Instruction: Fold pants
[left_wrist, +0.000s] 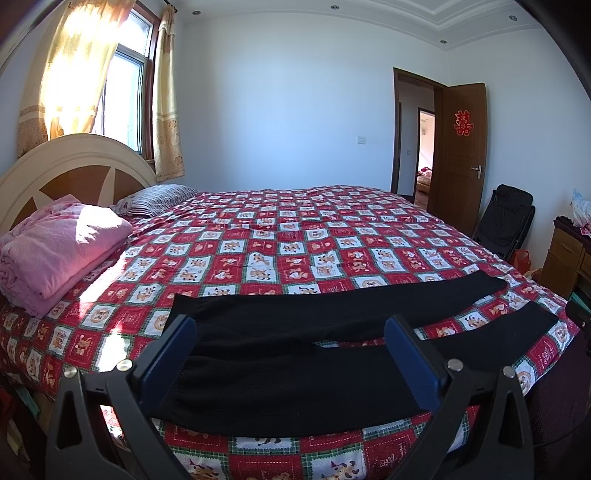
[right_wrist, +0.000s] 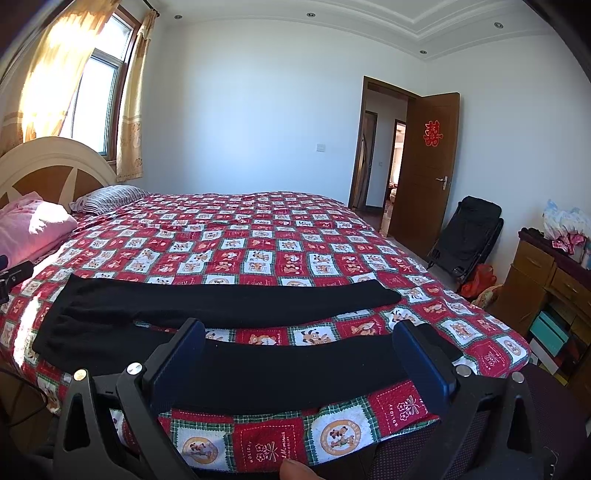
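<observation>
We see the black pants (left_wrist: 295, 354) spread flat on the bed's red patchwork quilt (left_wrist: 258, 236), near its front edge, with the long axis running left to right across both views. At the left sits the waist end, the wide part where the two legs join; from there the legs (right_wrist: 236, 302) fan out toward the right, a strip of quilt showing between them. Our left tongs (left_wrist: 290, 328) are released, both blue pads spread wide, and they hover over the waist end with the near leg passing just below and ahead of them, not touching as far as we can tell. Further right, our right tongs (right_wrist: 299, 332) are likewise released, the pads apart, poised above the near leg (right_wrist: 295, 373) toward its cuff end. So the left tongs are nearer the waist and the right tongs nearer the cuffs. We judge nothing is folded yet, and the next move likely calls for both tongs to drop onto the near leg's edge and carry it away from us over the far leg.
</observation>
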